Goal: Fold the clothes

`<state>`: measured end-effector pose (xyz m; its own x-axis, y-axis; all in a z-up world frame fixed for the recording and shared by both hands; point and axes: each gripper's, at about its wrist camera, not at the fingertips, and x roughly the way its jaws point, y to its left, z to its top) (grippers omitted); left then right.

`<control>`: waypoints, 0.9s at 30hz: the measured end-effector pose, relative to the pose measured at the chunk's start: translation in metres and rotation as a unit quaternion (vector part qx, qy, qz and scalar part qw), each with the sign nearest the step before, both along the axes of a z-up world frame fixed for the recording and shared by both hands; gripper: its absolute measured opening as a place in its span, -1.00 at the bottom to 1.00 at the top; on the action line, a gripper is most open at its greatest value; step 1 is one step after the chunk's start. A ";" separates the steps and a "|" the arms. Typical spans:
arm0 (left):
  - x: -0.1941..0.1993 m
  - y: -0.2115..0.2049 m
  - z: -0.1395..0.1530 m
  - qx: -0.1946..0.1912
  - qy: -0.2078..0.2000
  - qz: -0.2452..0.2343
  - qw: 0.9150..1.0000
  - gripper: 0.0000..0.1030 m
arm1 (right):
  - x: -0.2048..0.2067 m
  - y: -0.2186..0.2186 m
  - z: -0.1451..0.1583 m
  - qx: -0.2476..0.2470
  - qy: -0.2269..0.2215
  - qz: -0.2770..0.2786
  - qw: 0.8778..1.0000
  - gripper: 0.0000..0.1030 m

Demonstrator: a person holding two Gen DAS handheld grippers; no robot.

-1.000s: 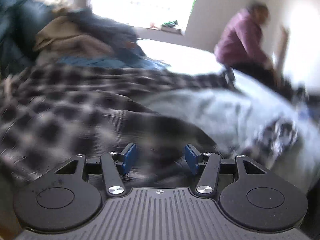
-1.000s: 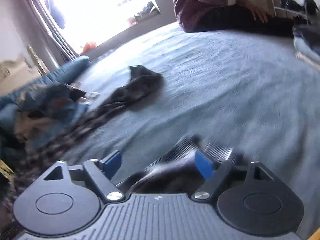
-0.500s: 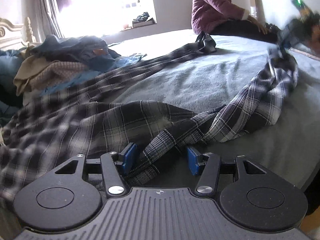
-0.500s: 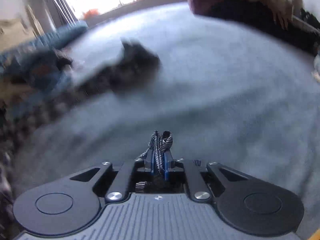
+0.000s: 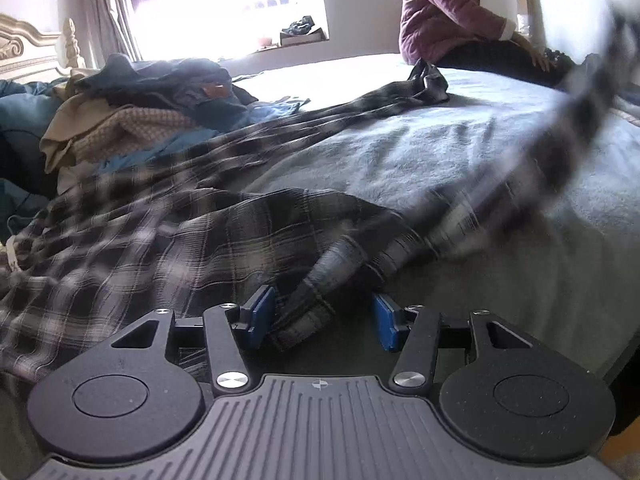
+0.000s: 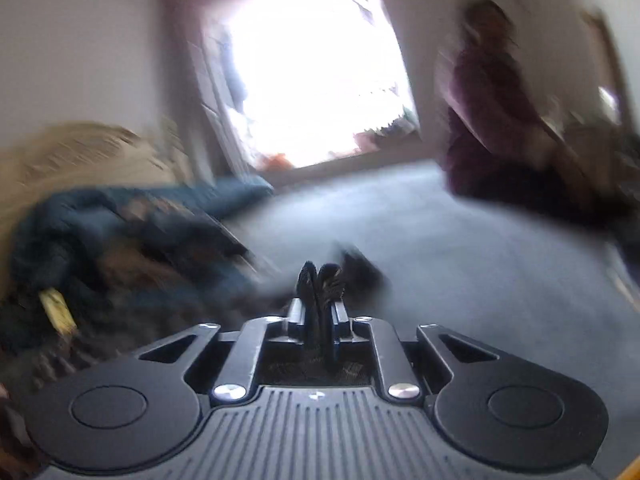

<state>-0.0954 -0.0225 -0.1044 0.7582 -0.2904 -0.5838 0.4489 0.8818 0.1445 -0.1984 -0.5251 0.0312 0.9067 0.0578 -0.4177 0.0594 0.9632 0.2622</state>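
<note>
The bed (image 5: 460, 152) is the landmark: a plaid shirt (image 5: 168, 240) sprawls across its near side, one sleeve trailing toward the person (image 5: 444, 16) seated at the far edge, a clothes pile (image 5: 132, 112) to the left. The right gripper (image 6: 319, 312) is clamped on a bunched fold of shirt, though its jaws are easing apart. The left gripper (image 5: 320, 320) stands apart around the cuff (image 5: 308, 312) at the near edge, not pressing it. Best to close on that cuff first, then draw both ends taut and flat.
</note>
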 end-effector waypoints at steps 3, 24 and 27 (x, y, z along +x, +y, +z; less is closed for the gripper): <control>0.001 0.006 0.006 -0.005 0.009 0.007 1.000 0.02 | -0.016 -0.027 -0.053 0.004 0.086 -0.075 0.993 -0.30; 0.043 -0.103 0.005 0.012 0.065 -0.147 0.987 -0.07 | 0.053 0.004 -0.088 -0.022 0.224 -0.058 0.973 -0.07; 0.039 -0.102 0.008 0.001 0.053 -0.147 0.988 -0.56 | 0.045 0.005 -0.082 -0.016 0.214 -0.050 0.975 -0.64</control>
<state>-0.0565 -0.1241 -0.0967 0.5757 -0.4882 -0.6559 0.6984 0.7107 0.0841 -0.1539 -0.5202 -0.0510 0.6492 -0.0412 -0.7595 0.2507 0.9543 0.1625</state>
